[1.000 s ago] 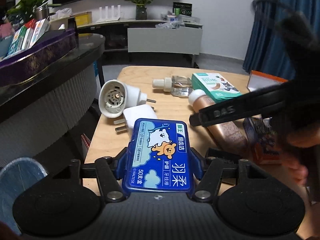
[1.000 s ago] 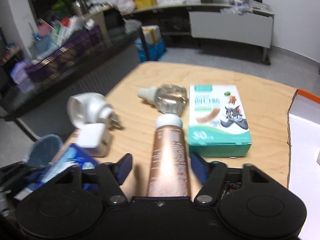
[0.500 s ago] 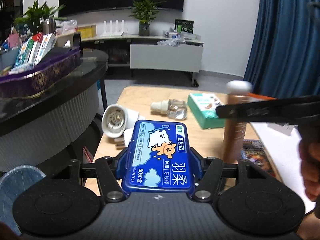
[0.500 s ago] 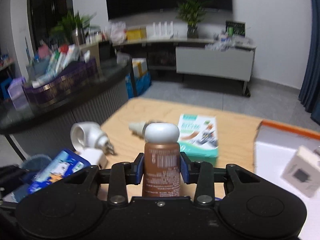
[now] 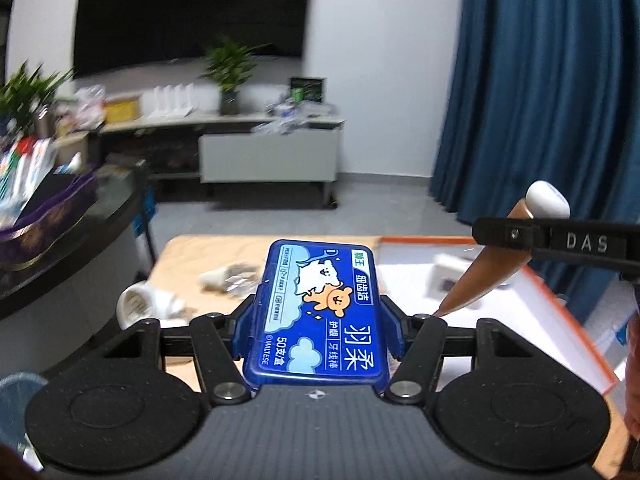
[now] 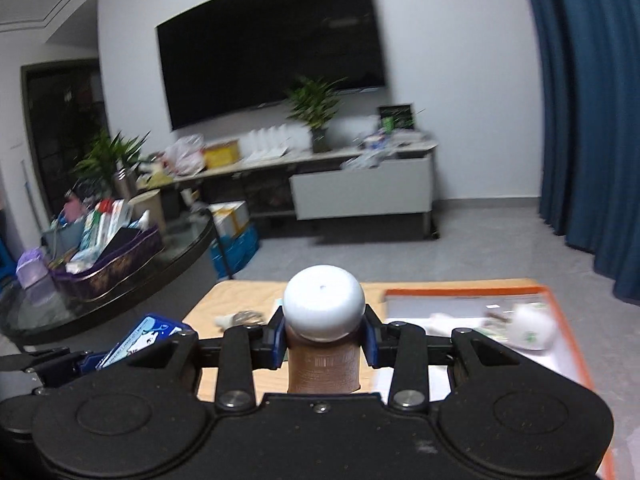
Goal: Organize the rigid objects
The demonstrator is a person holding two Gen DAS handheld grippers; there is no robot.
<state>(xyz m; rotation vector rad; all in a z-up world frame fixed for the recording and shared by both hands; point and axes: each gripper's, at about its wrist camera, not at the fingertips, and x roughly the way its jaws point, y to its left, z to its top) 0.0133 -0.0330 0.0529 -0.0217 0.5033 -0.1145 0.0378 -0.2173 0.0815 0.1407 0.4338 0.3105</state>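
My left gripper (image 5: 318,316) is shut on a flat blue floss-pick box (image 5: 320,308) with a cartoon bear, held above the wooden table (image 5: 192,256). My right gripper (image 6: 325,344) is shut on a brown tube with a white cap (image 6: 324,304), which stands up between its blue pads. In the left wrist view the same brown tube (image 5: 492,264) hangs tilted in the right gripper's black fingers (image 5: 560,242) over an orange-rimmed white box (image 5: 520,320). The blue box (image 6: 140,338) shows at the lower left of the right wrist view.
A white plug-in device (image 5: 140,304) and a small clear bottle (image 5: 228,276) lie on the table. White items (image 6: 532,328) lie inside the orange-rimmed box (image 6: 572,340). A dark round counter with a purple tray (image 6: 108,256) stands at the left. Blue curtains (image 5: 540,100) hang at the right.
The right gripper closed on the brown tube, lifted it off the table and carried it right over the white box. The left gripper rose with the blue box held.
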